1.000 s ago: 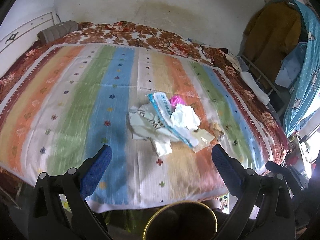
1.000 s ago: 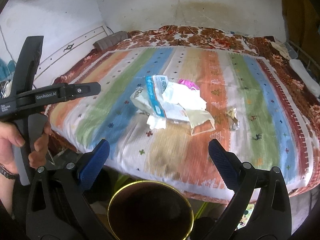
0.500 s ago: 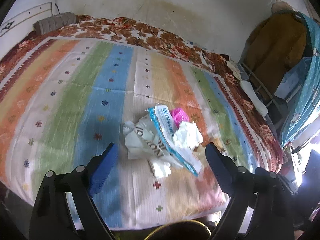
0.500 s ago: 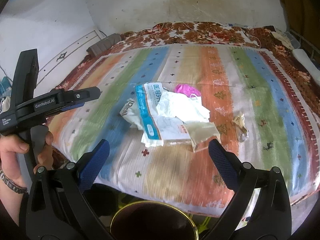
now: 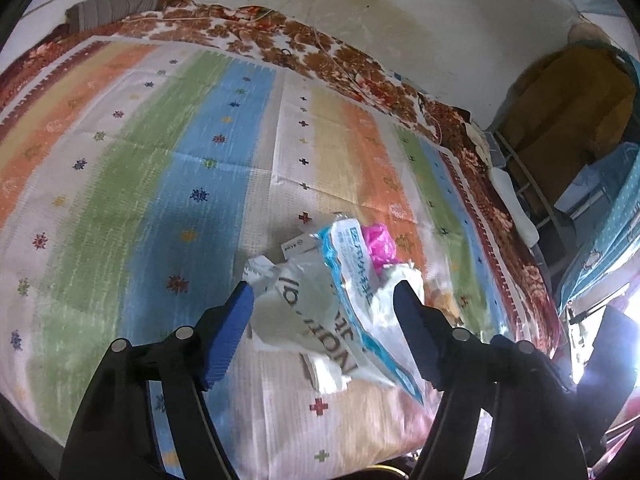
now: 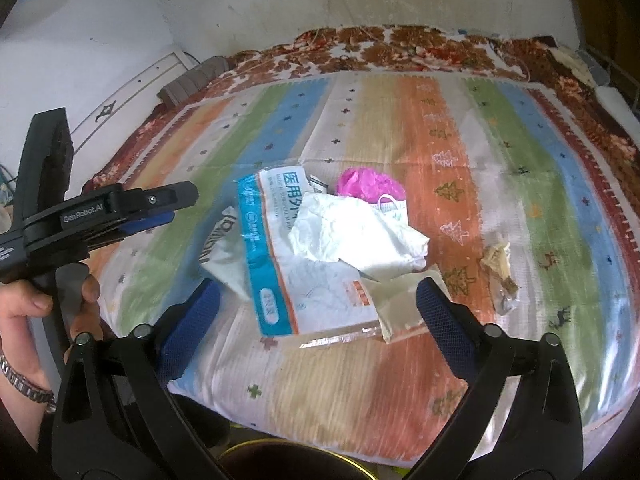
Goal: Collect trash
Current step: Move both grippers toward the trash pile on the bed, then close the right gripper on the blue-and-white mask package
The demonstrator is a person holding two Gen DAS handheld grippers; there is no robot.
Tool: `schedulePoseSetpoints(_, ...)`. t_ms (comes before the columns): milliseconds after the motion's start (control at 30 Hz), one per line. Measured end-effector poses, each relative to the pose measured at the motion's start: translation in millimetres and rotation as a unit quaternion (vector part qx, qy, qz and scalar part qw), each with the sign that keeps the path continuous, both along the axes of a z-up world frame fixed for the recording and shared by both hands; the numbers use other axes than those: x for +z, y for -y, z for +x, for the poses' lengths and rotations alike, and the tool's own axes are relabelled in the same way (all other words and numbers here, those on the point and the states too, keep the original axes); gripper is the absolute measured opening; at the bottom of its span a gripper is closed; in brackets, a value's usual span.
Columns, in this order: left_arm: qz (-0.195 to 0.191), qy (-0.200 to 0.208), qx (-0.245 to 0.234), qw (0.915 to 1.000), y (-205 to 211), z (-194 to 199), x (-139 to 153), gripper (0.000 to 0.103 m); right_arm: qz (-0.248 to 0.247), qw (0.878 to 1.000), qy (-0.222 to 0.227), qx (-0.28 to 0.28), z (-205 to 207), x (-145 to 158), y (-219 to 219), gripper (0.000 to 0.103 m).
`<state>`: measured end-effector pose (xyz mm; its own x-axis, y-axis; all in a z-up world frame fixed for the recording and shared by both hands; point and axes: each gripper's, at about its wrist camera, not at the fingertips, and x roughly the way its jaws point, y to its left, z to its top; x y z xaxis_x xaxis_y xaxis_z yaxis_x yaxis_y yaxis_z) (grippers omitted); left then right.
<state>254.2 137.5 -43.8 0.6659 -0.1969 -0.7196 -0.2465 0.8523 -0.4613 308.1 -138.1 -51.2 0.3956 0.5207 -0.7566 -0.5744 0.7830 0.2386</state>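
Fingers of the person's left hand (image 6: 44, 300) wrap the grip of the left gripper (image 5: 324, 300) at the left edge of the right wrist view. In its own view that gripper's blue pads (image 5: 226, 336) stand apart and are closing, with the crumpled white printed bag (image 5: 298, 312) lying between them; no pad presses on it.

Further right, the trash sits in one heap near the front edge of the striped bedspread (image 6: 520, 168): the white printed bag at the left, the blue-and-white mask package (image 6: 280, 252) overlapping it, a crumpled white tissue (image 6: 352, 240) on top, and a pink plastic bag (image 6: 368, 184) just behind. The right gripper (image 6: 316, 292) hangs over the front of the heap, its jaws wide and closing, the package between them but untouched. Right of the heap, apart from it, lies a small brown wrapper scrap (image 6: 500, 272). A floral blanket (image 6: 400, 48) runs along the far side by the wall.
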Motion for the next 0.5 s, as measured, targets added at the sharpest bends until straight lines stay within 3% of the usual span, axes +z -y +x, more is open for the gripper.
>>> schedulePoseSetpoints(267, 0.010, -0.012, -0.016, 0.9997, 2, 27, -15, 0.056, -0.002, 1.000, -0.027, -0.003, 33, -20, -14, 0.082)
schedulePoseSetpoints(400, 0.020, -0.015, -0.021, 0.9995, 4, 38, -21, 0.047, -0.006, 0.999, -0.040, -0.007, 49, -32, -21, 0.075)
schedulePoseSetpoints(500, 0.021, -0.021, -0.022, 0.9993, 4, 44, -28, 0.036, -0.008, 0.999, -0.047, -0.002, 58, -39, -28, 0.066)
